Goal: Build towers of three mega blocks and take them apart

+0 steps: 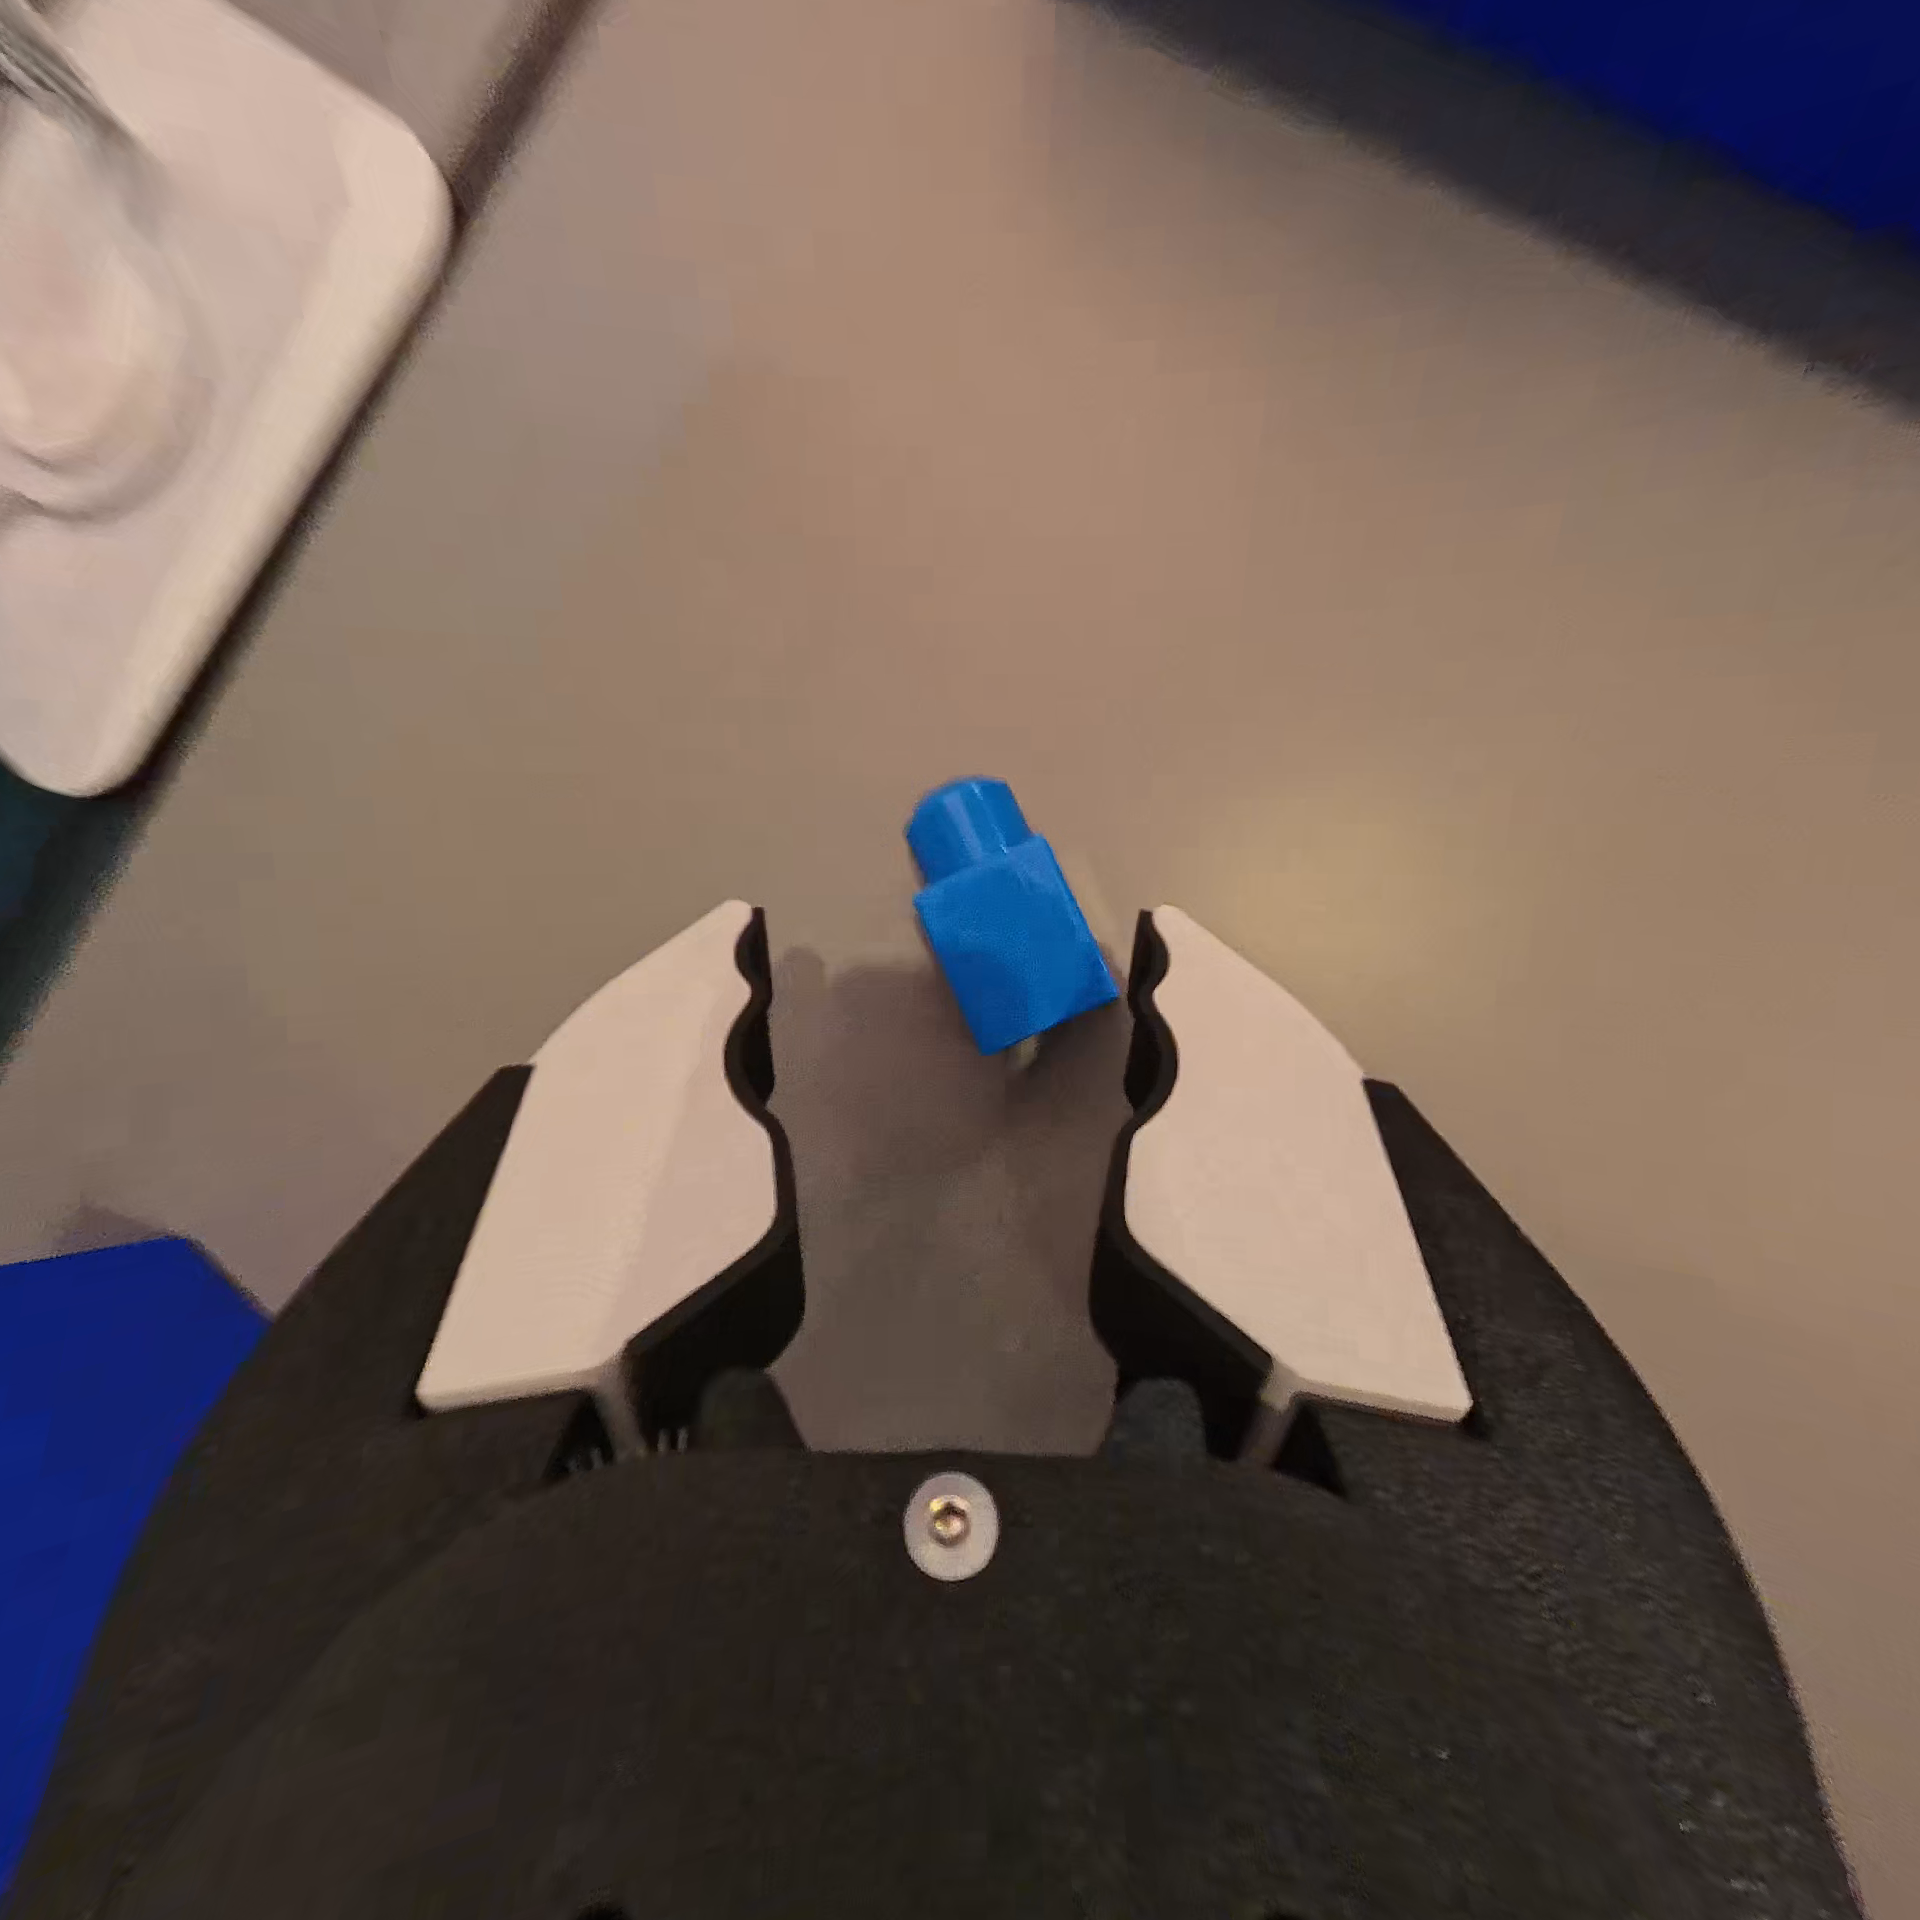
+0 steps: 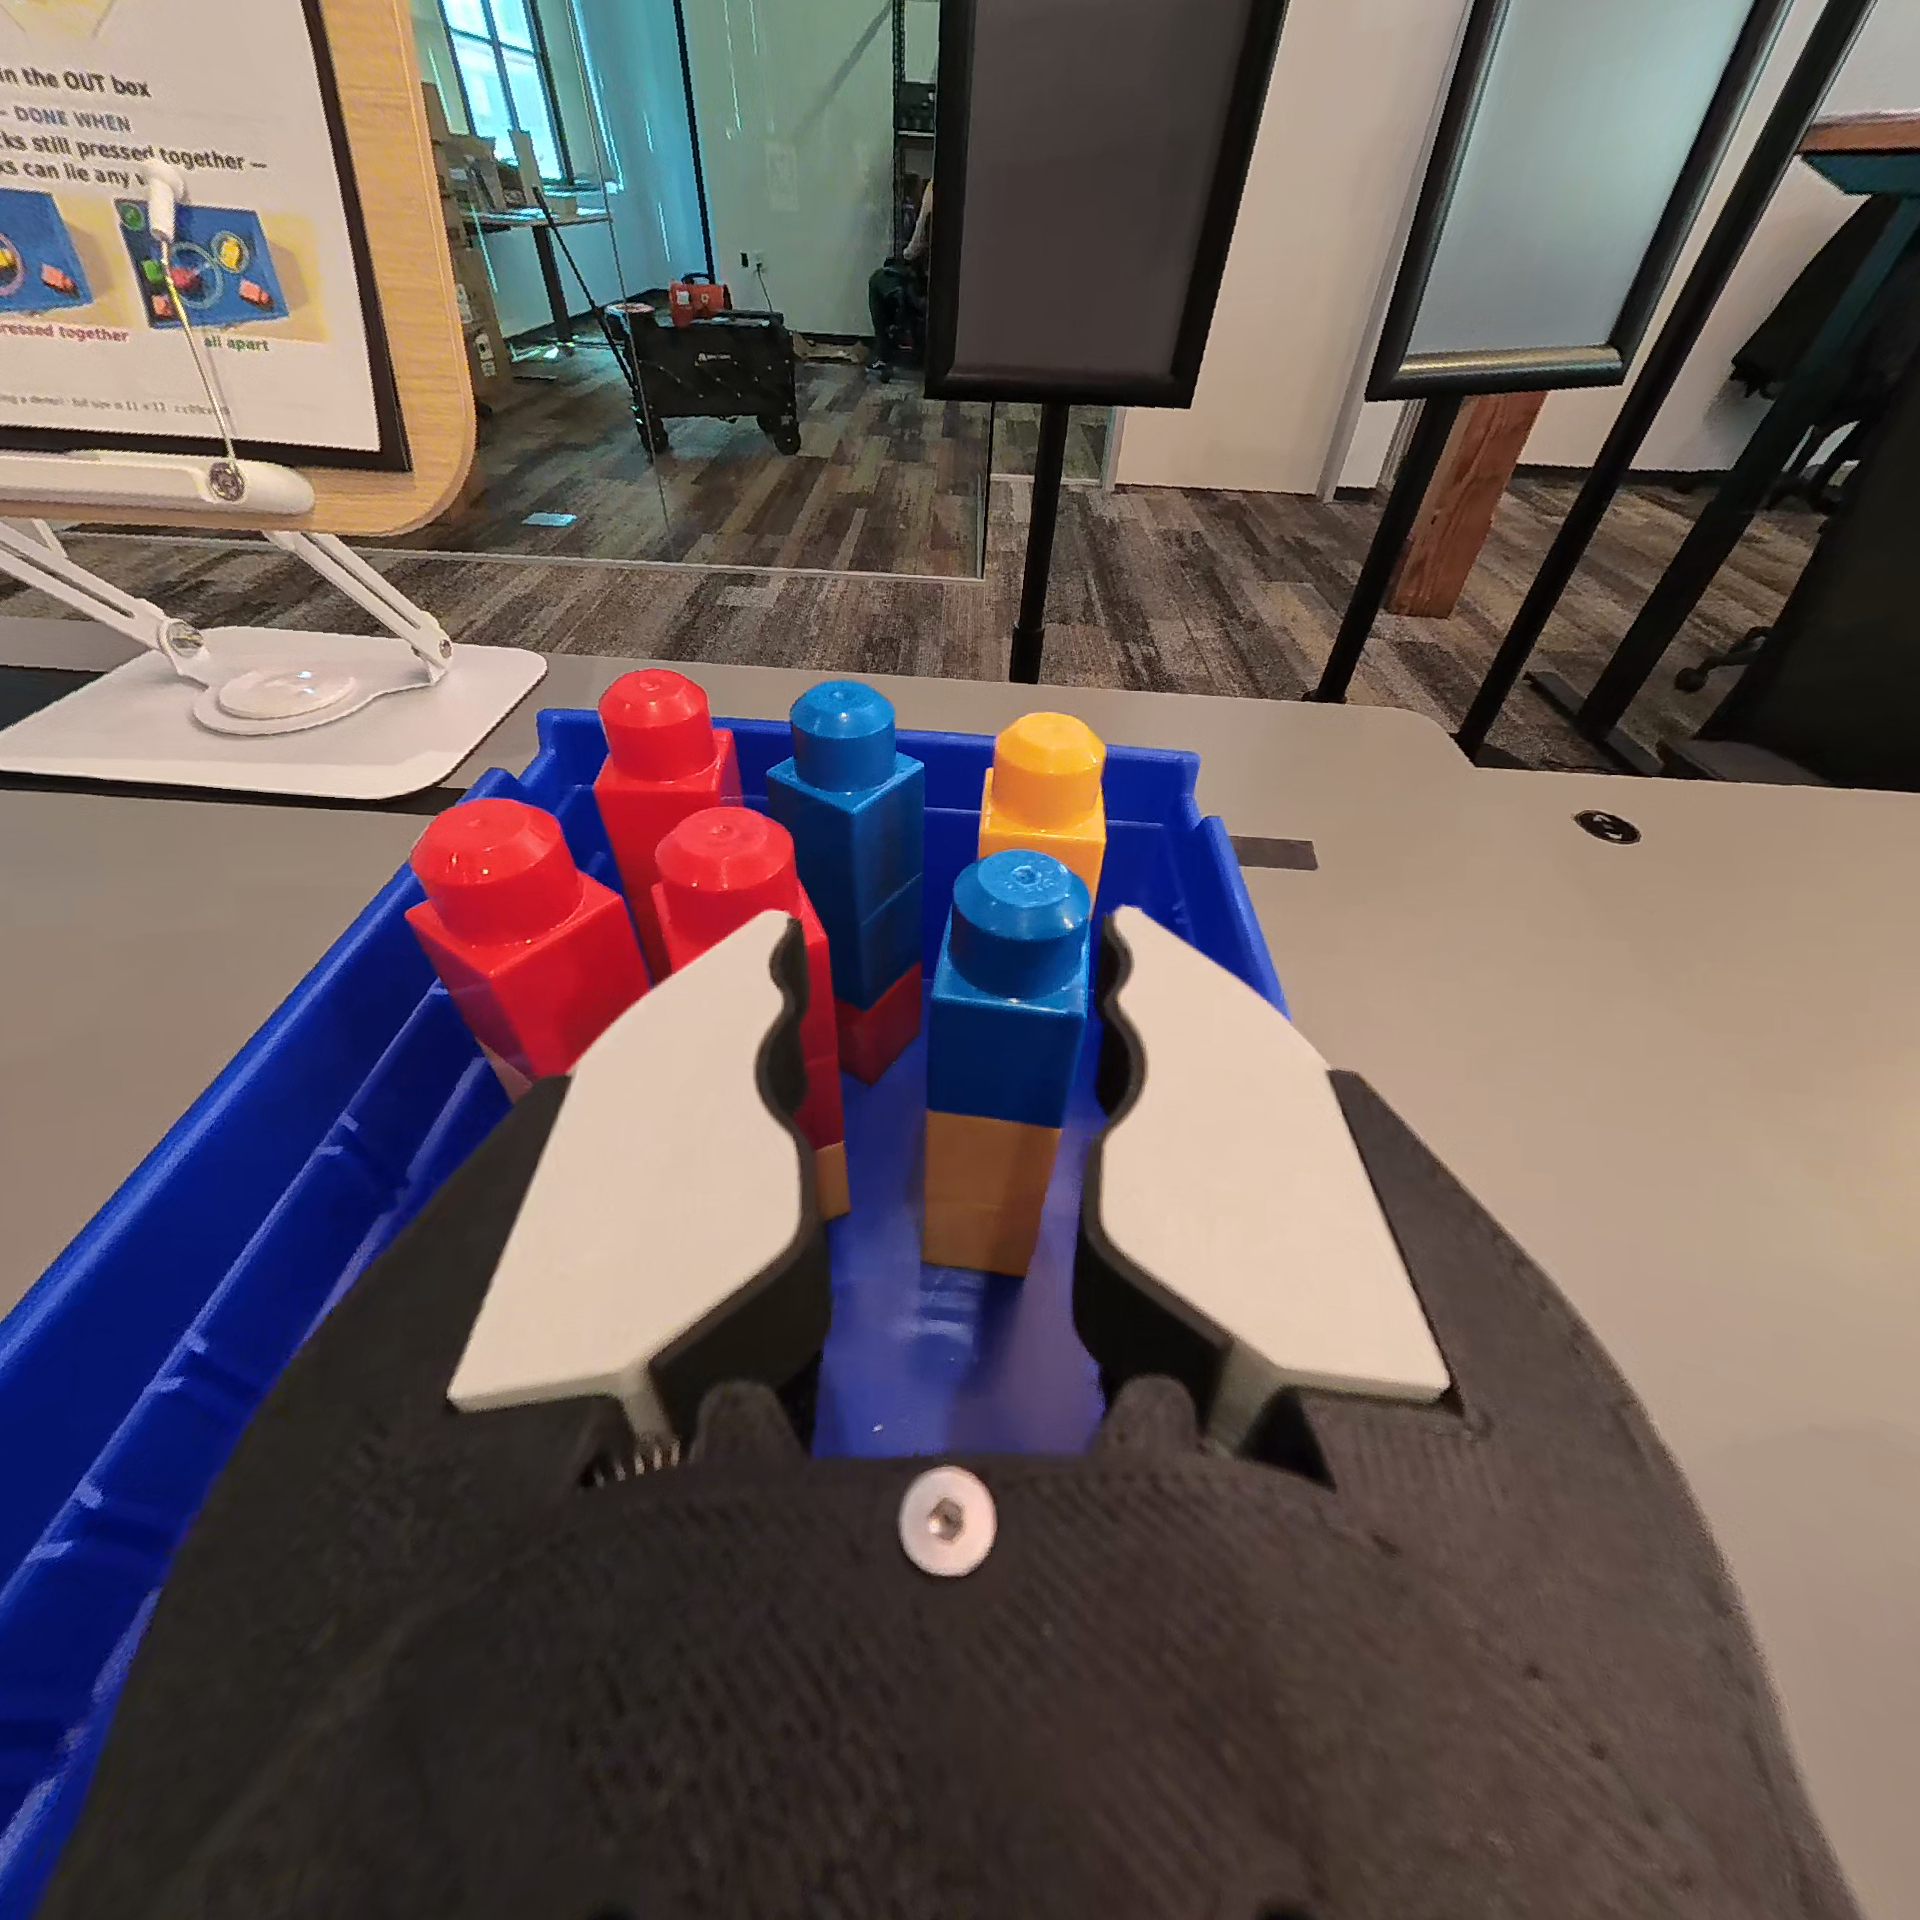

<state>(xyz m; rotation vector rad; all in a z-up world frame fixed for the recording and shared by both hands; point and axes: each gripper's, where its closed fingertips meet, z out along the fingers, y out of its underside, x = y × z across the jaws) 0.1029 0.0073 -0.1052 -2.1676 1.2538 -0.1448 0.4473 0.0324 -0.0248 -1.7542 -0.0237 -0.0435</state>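
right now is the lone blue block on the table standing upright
No, the blue block lies on its side on the grey table, with its round stud pointing away along the surface.

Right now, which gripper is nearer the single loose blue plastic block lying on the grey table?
Left. The left gripper is open around the blue block, not touching it; the right gripper is open over the blue bin of towers.

Black hand-held gripper (image 1: 951, 925), pale fingers (image 1: 623, 1143)
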